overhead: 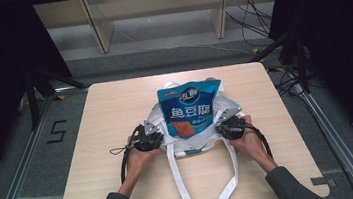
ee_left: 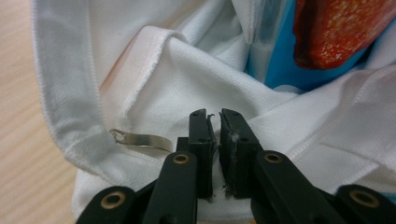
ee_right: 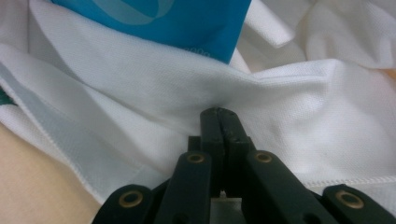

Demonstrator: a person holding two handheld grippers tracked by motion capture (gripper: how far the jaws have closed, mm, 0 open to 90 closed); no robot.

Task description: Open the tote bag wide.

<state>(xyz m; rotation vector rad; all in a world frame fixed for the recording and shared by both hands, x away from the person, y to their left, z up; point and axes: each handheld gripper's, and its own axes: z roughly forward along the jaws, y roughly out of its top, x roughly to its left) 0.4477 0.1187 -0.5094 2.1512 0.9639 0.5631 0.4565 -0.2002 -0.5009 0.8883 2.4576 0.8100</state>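
Item: white cloth tote bag (overhead: 190,146) lying mid-table, blue snack pouch (overhead: 190,109) sitting partly inside and sticking out the mouth (packing judged incomplete), left gripper (ee_left: 215,122) and right gripper (ee_right: 223,122) each pinching the bag's fabric, jaws nearly closed.

Pouch (overhead: 191,109) bottom — hidden inside white bag (overhead: 166,112)
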